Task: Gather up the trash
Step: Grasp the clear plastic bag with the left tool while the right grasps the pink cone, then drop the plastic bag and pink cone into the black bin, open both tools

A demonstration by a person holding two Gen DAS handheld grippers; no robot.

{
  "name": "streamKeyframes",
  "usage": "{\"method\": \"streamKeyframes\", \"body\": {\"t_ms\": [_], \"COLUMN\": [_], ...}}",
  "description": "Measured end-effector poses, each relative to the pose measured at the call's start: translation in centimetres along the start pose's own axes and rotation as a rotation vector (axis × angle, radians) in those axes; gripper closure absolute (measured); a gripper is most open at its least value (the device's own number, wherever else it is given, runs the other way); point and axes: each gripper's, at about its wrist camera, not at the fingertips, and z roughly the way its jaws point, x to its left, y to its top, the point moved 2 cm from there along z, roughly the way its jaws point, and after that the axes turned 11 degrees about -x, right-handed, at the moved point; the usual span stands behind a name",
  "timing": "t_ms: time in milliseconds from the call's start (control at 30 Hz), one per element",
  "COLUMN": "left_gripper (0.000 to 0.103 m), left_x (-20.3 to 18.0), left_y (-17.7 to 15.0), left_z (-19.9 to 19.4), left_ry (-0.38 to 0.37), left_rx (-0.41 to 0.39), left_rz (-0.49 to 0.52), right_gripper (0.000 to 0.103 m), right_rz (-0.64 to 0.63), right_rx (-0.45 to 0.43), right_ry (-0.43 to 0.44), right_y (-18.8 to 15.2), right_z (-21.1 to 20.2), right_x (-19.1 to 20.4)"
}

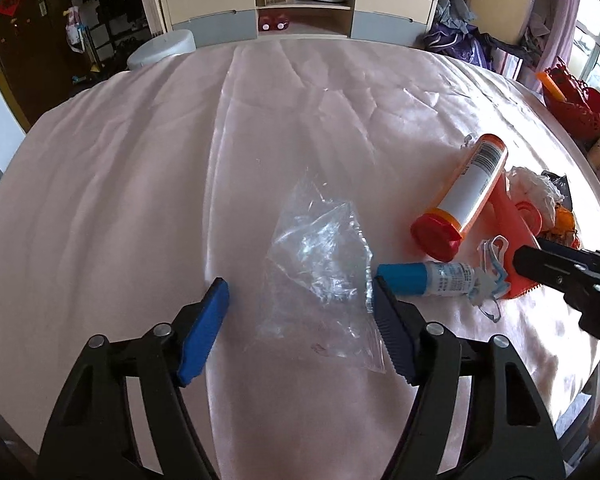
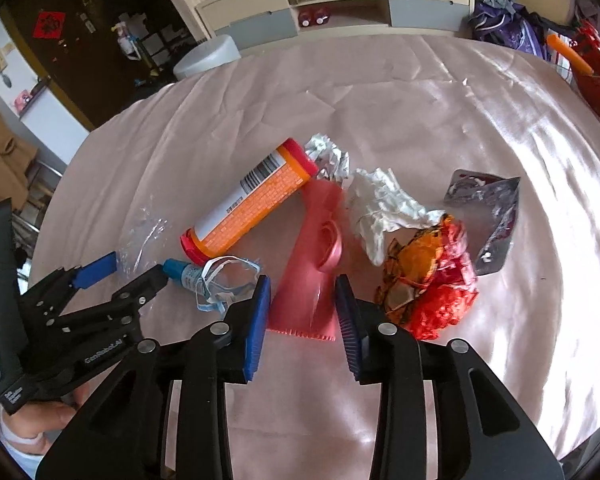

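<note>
We find the left hand-held gripper [image 1: 298, 304] spread, one clear bag [image 1: 320, 276] between its pads, unpinched. The right hand-held gripper [image 2: 303, 312] stands spread over one pink pouch [image 2: 312, 276]. On the tabletop [image 1: 120, 200]: one orange bottle [image 2: 252, 200], one blue tube [image 2: 182, 271], two crumpled wrappers.

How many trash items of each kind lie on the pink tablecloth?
Bottles: 2, orange bottle, small blue-capped bottle
Plastic bags: 2, clear bag, pink bag
Crumpled wrappers, foil or paper: 4
Face masks: 1, mask
Total: 9
</note>
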Motion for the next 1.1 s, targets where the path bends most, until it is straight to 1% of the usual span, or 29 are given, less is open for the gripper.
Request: {"method": "streamKeyframes", "body": {"t_ms": [33,67,167,200,333,467,633,800,967,1100], "left_gripper": [0.046,0.050,0.053,0.053,0.057,0.057,0.057,0.057,0.057,0.057], "left_x": [0.0,-0.1,-0.1,-0.1,-0.1,0.0,-0.9,-2.9,-5.1,-6.5], "left_y": [0.0,0.1,0.3,0.3,0.4,1.1,1.9,1.0,-1.5,-4.3], "left_z": [-0.1,-0.1,-0.3,-0.5,-1.5,-3.9,-8.4,-13.5,-18.4,-20.9], "left_ry": [0.004,0.001,-0.026,-0.025,-0.018,0.004,0.023,-0.005,-0.055,-0.070], "left_rx": [-0.007,-0.010,-0.005,-0.007,-0.022,-0.051,-0.106,-0.142,-0.150,-0.135], "left_rz": [0.006,0.011,0.014,0.020,0.032,0.035,0.055,0.053,0.029,0.023], "right_gripper": [0.066,0.066,0.065,0.067,0.068,0.068,0.068,0.068,0.068,0.068], "right_rz": [0.000,0.001,0.006,0.002,0.006,0.006,-0.004,-0.020,-0.033,-0.040], "right_rx": [0.002,0.005,0.008,0.007,0.002,-0.029,-0.093,-0.140,-0.169,-0.174], "right_ry": [0.000,0.001,0.002,0.000,0.002,0.006,0.007,0.005,-0.006,0.000], "right_y": [0.0,-0.1,-0.1,-0.1,-0.2,0.2,0.9,0.4,-1.4,-4.2], "right_z": [0.1,0.3,0.5,0.5,0.1,-1.7,-6.4,-11.5,-15.9,-18.7], "right_x": [0.0,0.1,0.1,0.1,0.1,0.3,0.8,0.9,0.6,0.2]}}
